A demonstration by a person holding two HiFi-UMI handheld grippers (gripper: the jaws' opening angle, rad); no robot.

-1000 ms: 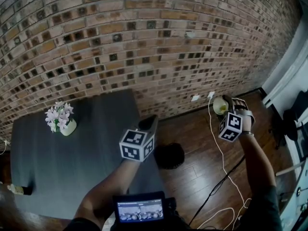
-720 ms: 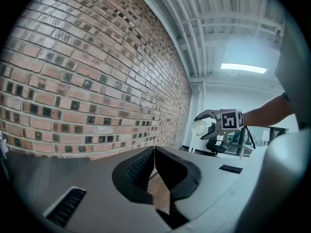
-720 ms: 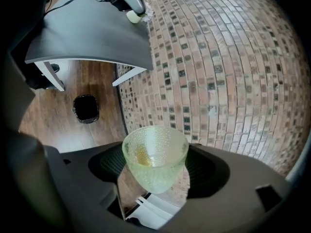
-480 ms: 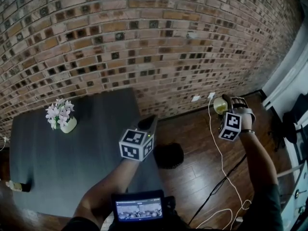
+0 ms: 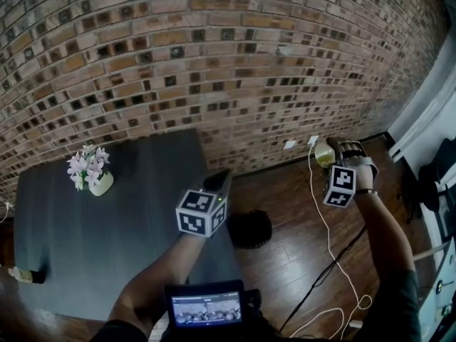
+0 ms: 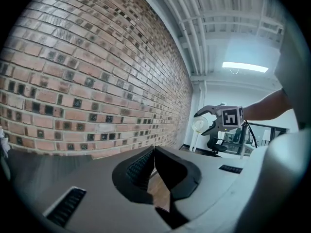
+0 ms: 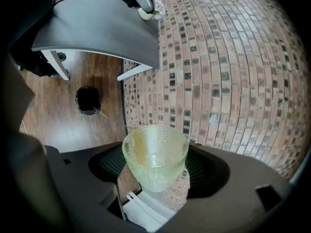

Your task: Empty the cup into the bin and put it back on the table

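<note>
Red-brown brick wall (image 5: 214,63) fills the upper half of the head view and meets a dark wooden plank floor (image 5: 299,212) at the right. A large dark grey rectangular table (image 5: 121,234) stands against the wall at the left, and a small round black bin (image 5: 249,229) sits on the floor just beside its right edge. The left gripper (image 6: 154,153) is held level over the table's right edge; its two dark jaws are pressed together at the tips with nothing between them. The right gripper (image 5: 333,152) is held out over the floor, well to the right of the bin and near the foot of the wall, angled somewhat downward. Its jaws stand wide and clamp the sides of a pale yellow-green translucent cup with a dimpled surface (image 7: 154,157). The cup is therefore in the air, apart from both table and bin, with its open mouth turned back towards that gripper's camera. A bunch of pale pink and white flowers (image 5: 87,167) in a small light pot (image 5: 102,186) stands on the table's far left part. A thin white cable (image 5: 324,223) snakes across the floor below the right gripper.
</note>
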